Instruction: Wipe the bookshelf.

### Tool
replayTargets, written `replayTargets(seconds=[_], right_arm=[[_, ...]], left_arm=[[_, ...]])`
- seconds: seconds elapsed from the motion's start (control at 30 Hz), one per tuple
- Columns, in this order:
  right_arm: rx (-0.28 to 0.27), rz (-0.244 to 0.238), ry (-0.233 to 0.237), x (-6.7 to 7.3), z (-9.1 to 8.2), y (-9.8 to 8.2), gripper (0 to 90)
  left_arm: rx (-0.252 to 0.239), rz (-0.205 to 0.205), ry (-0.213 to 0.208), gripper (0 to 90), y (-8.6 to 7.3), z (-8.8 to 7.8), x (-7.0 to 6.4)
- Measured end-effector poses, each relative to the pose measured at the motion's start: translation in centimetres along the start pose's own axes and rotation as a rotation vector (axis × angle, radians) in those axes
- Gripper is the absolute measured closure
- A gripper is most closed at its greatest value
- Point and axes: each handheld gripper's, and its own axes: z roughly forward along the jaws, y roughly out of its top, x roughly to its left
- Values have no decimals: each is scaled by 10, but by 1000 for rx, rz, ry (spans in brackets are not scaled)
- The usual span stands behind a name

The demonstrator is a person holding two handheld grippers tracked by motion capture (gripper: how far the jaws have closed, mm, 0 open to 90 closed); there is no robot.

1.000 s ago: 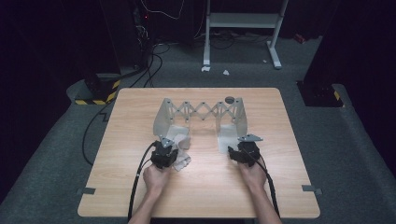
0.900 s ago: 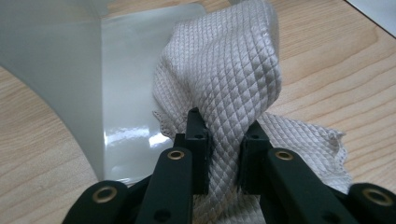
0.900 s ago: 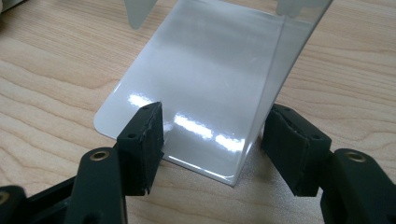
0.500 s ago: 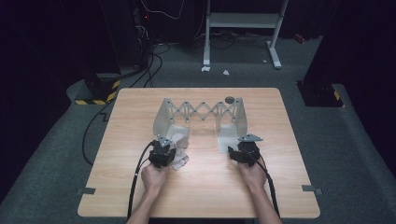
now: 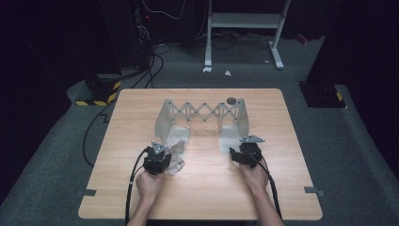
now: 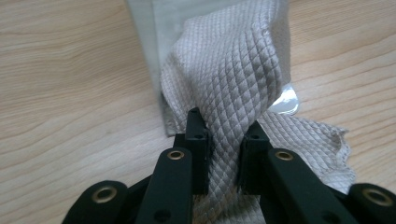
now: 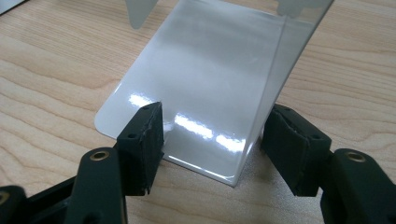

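Left gripper view: cloth point(image 6: 233, 88) pinched betw. left tool point(image 6: 223, 140) pads.

Rack point(image 5: 205, 113) stands mid-table point(image 5: 117, 188), its two feet pointing toward me. Cloth point(image 5: 177, 149) lies on the left foot, spilling onto the table in front. My left gripper point(image 5: 160, 157) sits at the cloth's near edge, my right gripper point(image 5: 239, 155) at the right foot's point(image 7: 196, 93) near end.

Wooden table point(image 5: 122, 141) under rack point(image 5: 202, 113), cloth point(image 5: 176, 150).
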Motion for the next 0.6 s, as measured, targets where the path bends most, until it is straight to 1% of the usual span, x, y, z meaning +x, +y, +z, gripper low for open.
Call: replayTargets(seconds=[0.07,0.2,0.23,0.3,0.33,0.43,0.47,0.53,0.57,0.6], right_arm=[[0,0,0,0,0,0,385],[0,-1,0,0,0,0,385],[0,0,0,0,0,0,385],[0,-1,0,0,0,0,385],[0,-1,0,0,0,0,385],[0,-1,0,0,0,0,385],[0,-1,1,0,0,0,385],[0,-1,1,0,0,0,385],[0,-1,0,0,0,0,385],[0,-1,1,0,0,0,385]], left_arm=[[2,-7,2,778,2,1,1],[-5,-12,-9,778,5,5,-3],[-13,-16,-22,778,8,8,-6],[-9,-3,-26,778,11,10,-10],[-9,-3,-26,778,11,10,-10],[-11,-3,-32,777,18,17,-17],[-7,11,-29,777,20,18,-19],[-11,15,-22,777,21,20,-21],[-8,42,5,776,24,22,-24],[-8,42,5,776,24,22,-24]])
